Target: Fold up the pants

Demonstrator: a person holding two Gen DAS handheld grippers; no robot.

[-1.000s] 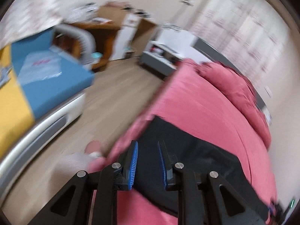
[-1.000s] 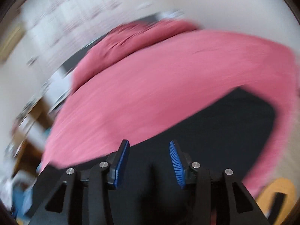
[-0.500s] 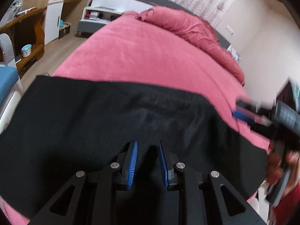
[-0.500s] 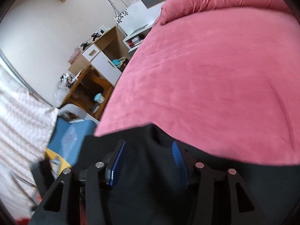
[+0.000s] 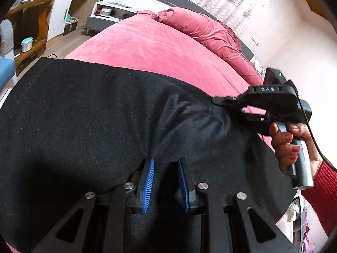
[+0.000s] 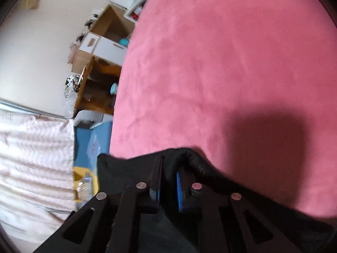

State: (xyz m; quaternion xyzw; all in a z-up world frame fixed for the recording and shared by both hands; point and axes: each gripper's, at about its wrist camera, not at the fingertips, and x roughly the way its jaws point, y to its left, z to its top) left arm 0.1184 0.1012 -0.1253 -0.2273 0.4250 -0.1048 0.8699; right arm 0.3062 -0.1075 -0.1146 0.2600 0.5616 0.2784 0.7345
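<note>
While the black pants (image 5: pixel 88 113) lie spread across the near edge of the pink bedspread (image 5: pixel 151 48), both grippers work at the cloth. The left gripper (image 5: pixel 165 181) sits low over the middle of the garment, its blue-padded fingers (image 5: pixel 148 181) parted with dark fabric lying beneath and between them; the pads are not pressed together, so it stands open and grips nothing that can be seen. From this view the pants stretch away to the left and right of it, their far hem running along the bedspread.

At the garment's right end, the right gripper (image 6: pixel 168 181) has its fingers drawn close with a bunched fold of black cloth pinched between the blue pad (image 6: pixel 179 189) and the opposite finger. The fold rises in a small ridge just past the fingertips, lifted off the pink surface, with the tool's shadow falling on the bedspread beyond. In the left wrist view the same tool shows at the right edge, held by a right hand (image 5: pixel 292 141) with painted nails and a red sleeve, its tip touching the puckered cloth.

A pink pillow (image 5: pixel 202 29) lies at the head of the bed, and a wooden desk (image 5: pixel 31 21) stands off to the left.
</note>
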